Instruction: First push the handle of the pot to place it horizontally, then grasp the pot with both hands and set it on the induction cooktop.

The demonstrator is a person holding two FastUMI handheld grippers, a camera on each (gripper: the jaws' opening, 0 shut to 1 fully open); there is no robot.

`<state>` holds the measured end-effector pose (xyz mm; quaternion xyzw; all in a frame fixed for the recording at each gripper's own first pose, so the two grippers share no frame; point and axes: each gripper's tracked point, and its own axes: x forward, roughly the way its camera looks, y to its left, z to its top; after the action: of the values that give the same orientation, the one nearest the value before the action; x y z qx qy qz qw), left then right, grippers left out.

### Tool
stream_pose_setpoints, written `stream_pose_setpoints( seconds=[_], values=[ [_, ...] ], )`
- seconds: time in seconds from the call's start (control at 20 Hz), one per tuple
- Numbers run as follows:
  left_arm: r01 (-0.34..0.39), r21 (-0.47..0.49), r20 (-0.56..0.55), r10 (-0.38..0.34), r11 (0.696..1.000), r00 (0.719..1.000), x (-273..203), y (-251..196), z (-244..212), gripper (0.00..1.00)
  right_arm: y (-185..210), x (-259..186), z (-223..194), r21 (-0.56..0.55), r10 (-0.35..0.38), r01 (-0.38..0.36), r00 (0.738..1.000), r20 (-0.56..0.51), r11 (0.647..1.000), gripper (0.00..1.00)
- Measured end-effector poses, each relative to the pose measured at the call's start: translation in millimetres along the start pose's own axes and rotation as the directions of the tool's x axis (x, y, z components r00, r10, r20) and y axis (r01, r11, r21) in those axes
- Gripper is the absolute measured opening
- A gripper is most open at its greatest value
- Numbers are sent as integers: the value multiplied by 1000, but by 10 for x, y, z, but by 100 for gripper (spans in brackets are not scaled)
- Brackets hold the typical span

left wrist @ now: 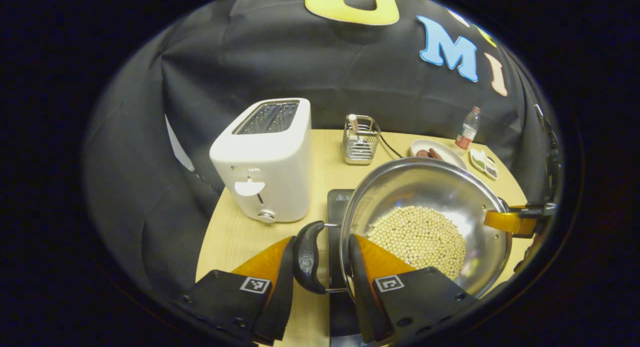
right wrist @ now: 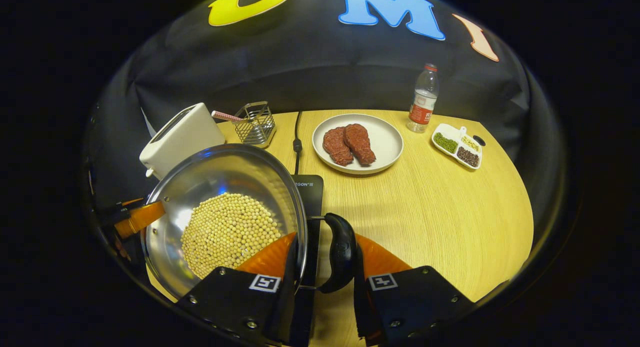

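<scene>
A steel pot [left wrist: 440,187] [right wrist: 220,172] holding pale beans [left wrist: 420,237] [right wrist: 227,232] hangs over the black induction cooktop [left wrist: 336,207] [right wrist: 310,187]; whether it touches the cooktop is hidden. My left gripper [left wrist: 322,239] is shut on one black side handle [left wrist: 309,257], one finger outside the handle and the other inside the pot's rim. My right gripper [right wrist: 326,239] clamps the opposite black handle [right wrist: 342,252] the same way. Each gripper also shows across the pot in the other's view: the right gripper [left wrist: 515,222] and the left gripper [right wrist: 135,219].
On the wooden table [right wrist: 450,212], a white toaster [left wrist: 265,162] [right wrist: 180,134] stands left of the cooktop, with a wire holder [left wrist: 361,139] [right wrist: 256,122] behind. A plate with meat [right wrist: 357,142], a bottle [right wrist: 424,99] and a divided dish [right wrist: 457,146] sit at the back right.
</scene>
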<state>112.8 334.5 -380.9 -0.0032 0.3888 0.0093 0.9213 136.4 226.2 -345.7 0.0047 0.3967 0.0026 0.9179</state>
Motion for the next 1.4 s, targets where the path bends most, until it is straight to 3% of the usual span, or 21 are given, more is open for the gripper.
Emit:
stream_pose_setpoints(
  seconds=[0.05, 0.15, 0.2, 0.35, 0.45, 0.5, 0.6, 0.7, 0.95, 1.3, 1.4],
  values=[
    [-1, -2, 3, 1, 1000, 1000, -3, 9, -17, 58, -1, 8, -2, 3, 5, -5, 1000, 5, 1000, 49],
    [-4, 2, 9, 4, 1000, 1000, 1, 9, -15, 67, -5, 18, 2, 4, 6, -6, 1000, 7, 1000, 49],
    [-5, -1, 14, 5, 1000, 1000, -7, 14, -6, 63, -8, 13, 15, 0, 7, -7, 1000, 9, 1000, 46],
    [-27, -38, 41, 29, 999, 999, -32, 28, 84, 67, 25, -7, 26, -19, 47, -47, 999, 9, 999, 58],
    [-53, -42, 83, 56, 998, 995, -157, 71, 212, 89, 1, -105, 132, -51, 66, -63, 996, 52, 997, 66],
    [-69, -40, 103, 72, 997, 992, -239, 74, 267, 94, 3, -157, 186, -71, 82, -77, 994, 78, 995, 78],
    [-97, -34, 157, 102, 995, 982, -469, 13, 411, 93, -36, -325, 276, -98, 107, -95, 986, 125, 991, 90],
    [-102, -38, 208, 107, 994, 972, -678, -187, 554, 94, -102, -507, 348, -94, 135, -120, 977, 168, 988, 90],
    [-99, -41, 365, 107, 994, 925, -1390, -996, 930, 95, -656, -1165, 678, -99, 152, -127, 941, 302, 987, 90],
    [-30, -34, 531, 43, 999, 847, -2175, -2698, 1454, 99, -1739, -2231, 1167, -84, 120, -90, 857, 501, 992, 90],
    [-19, -20, 565, 27, 1000, 824, -2420, -3093, 1591, 94, -2020, -2507, 1291, -98, 111, -68, 830, 546, 993, 90]
  ],
)
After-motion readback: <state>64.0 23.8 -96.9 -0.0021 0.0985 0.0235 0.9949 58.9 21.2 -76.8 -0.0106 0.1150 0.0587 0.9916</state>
